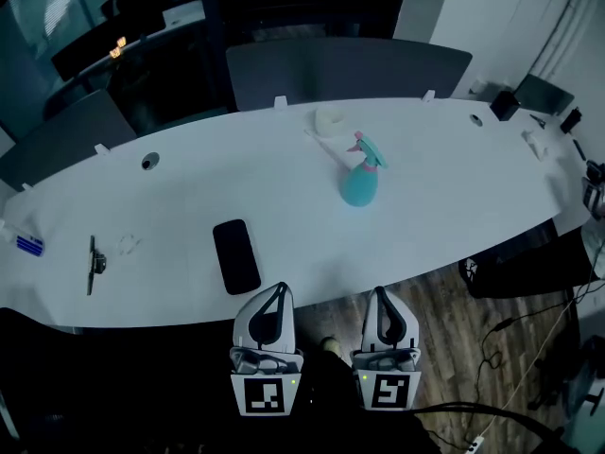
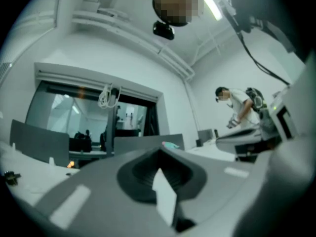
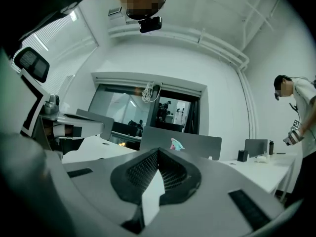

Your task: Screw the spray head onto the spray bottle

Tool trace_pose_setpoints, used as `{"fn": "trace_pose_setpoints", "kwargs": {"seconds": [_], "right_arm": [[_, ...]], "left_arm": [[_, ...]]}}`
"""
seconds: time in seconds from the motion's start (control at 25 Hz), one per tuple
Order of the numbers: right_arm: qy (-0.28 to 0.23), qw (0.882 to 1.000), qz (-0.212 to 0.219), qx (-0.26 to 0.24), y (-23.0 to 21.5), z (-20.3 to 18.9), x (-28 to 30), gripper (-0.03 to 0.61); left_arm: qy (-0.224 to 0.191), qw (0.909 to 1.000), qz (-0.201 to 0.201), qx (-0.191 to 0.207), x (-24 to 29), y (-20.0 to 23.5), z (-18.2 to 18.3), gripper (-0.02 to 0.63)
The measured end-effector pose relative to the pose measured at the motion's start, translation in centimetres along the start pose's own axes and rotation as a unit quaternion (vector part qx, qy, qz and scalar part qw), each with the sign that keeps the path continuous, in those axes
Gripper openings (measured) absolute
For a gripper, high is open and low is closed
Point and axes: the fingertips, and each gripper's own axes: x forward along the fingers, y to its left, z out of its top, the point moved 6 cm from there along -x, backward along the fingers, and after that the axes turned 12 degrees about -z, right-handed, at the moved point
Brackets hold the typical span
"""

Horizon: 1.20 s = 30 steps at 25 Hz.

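The round teal plastic spray bottle [image 1: 358, 186] is seen near the middle of the long white worktop [image 1: 454, 206], toward its far edge, with the teal-and-pink spray head [image 1: 368, 152] at its top. The left gripper [image 1: 281, 289] and right gripper [image 1: 380, 294] are held off the near edge, their fingers [image 3: 173, 174] pressed together with nothing gripped.

Head view runs dim and bluish, bottom edge nearly black; gripper views bulge fisheye with dark corners, ceiling strip light [image 2: 213, 6] glaring.
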Motion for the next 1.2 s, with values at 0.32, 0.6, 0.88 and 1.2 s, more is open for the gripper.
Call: {"fn": "trace_pose_setpoints", "kwargs": {"seconds": [0.32, 0.6, 0.88, 1.2], "right_arm": [[-0.019, 1.000, 0.012, 0.003, 0.3, 2.2, -2.1, 0.005], [-0.039, 0.999, 0.022, 0.000, -0.3, 3.6, -2.6, 0.005], [-0.050, 0.998, 0.027, -0.004, -0.8, 4.0, -3.1, 0.005], [-0.050, 0.999, 0.022, -0.003, -1.7, 3.8, -3.5, 0.005]], "left_arm": [[-0.017, 0.9995, -0.016, 0.020, -1.0, -1.5, 2.2, 0.003], [-0.008, 0.9993, -0.023, 0.027, -0.9, -2.6, 3.3, 0.003], [-0.016, 0.9991, -0.015, 0.036, -1.3, -3.0, 4.0, 0.003], [-0.020, 0.9990, -0.014, 0.036, -0.9, -3.8, 4.2, 0.003]]}}
